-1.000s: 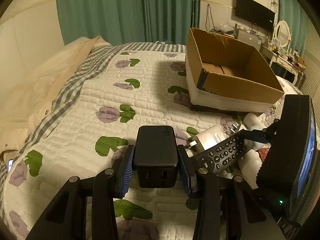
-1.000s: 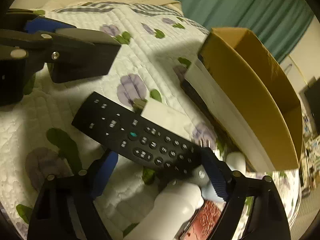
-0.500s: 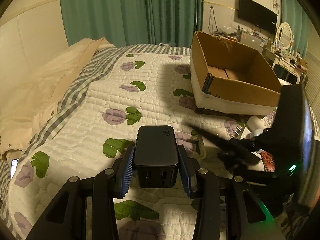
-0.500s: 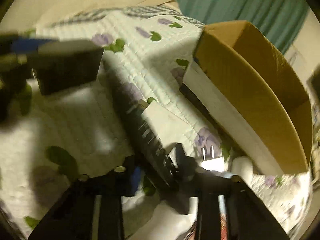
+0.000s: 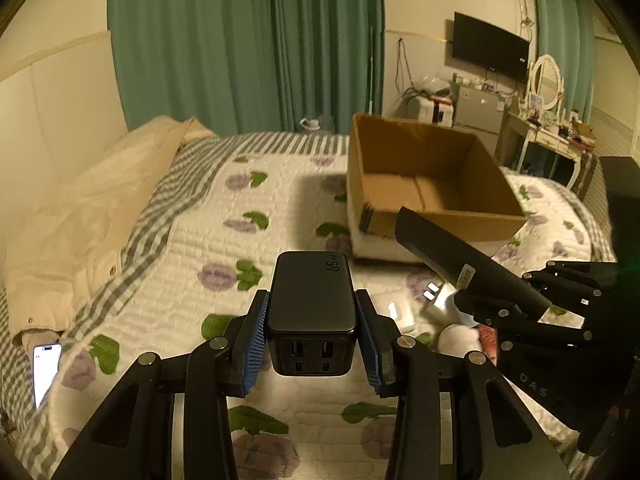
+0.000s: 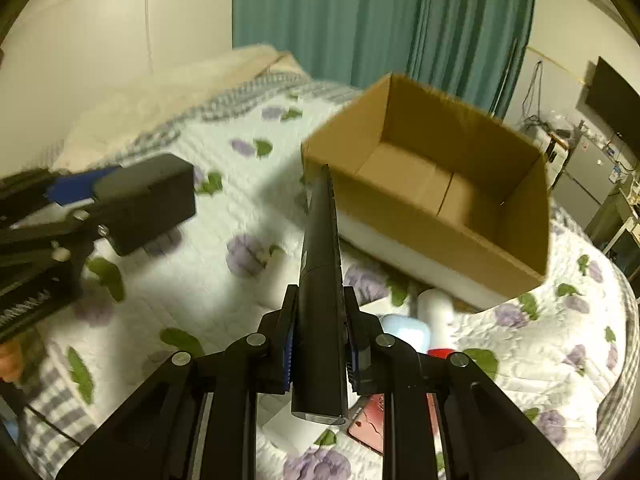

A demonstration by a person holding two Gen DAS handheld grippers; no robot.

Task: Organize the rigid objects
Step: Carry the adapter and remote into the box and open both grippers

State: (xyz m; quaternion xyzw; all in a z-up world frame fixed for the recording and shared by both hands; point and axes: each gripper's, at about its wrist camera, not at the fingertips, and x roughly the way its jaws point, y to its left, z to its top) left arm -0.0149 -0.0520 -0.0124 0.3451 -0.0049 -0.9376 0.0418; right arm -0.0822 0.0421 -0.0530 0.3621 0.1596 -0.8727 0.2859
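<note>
Left wrist view: the left gripper has its blue pads clamped on both sides of a black charger, ports facing the camera, held above the quilt. Ahead and to the right sits the open cardboard box on the bed, nothing visible inside it. At the right edge comes the right gripper, pinching a long black remote that slants up toward the box's near wall. Under it on the quilt lie a white plug, a white rounded item and a bit of a red thing. A lit phone lies at the far left edge of the bed, beside a cream blanket. Green curtains hang behind.

Right wrist view: the right gripper is drawn in tight on the remote, gripped edge-on, its tip pointing at the box and overlapping the near corner in this view. The left gripper shows at the left, blurred, with the charger in its fingers, clear of the quilt. Below the remote, on the bed just beside the box: a white bottle-like item, a pale blue case, the red thing and a white block.
</note>
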